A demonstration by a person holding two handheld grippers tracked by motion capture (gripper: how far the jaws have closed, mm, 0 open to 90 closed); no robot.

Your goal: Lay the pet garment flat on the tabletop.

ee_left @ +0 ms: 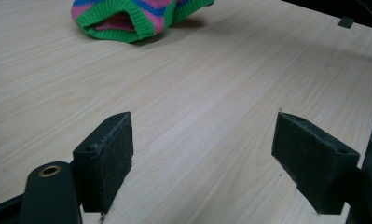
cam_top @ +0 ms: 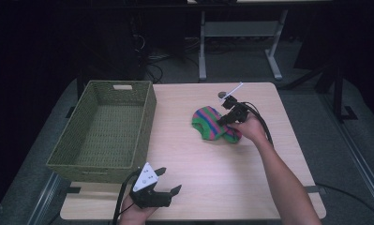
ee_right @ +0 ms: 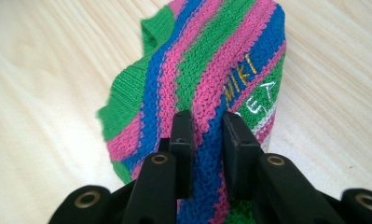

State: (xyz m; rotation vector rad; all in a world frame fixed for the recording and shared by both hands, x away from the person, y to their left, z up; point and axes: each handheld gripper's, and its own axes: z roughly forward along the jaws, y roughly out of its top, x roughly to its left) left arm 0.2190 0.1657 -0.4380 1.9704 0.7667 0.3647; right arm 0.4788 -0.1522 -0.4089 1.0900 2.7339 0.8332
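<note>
Right gripper (ee_right: pixel 207 140) fingers pinched tight on a fold of the striped knit hat (ee_right: pixel 211 70), hat bunched between and ahead of them on the bench (cam_top: pixel 222 178). Left gripper (ee_left: pixel 202 158) fingers wide apart, nothing between, hat well ahead. Green basket (cam_top: pixel 105 131) off beside the left fingers.

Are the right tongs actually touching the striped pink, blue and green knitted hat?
Touching. In the right gripper view, the right tongs pinch a fold of the striped pink, blue and green knitted hat between both pads, with no gap showing.
</note>
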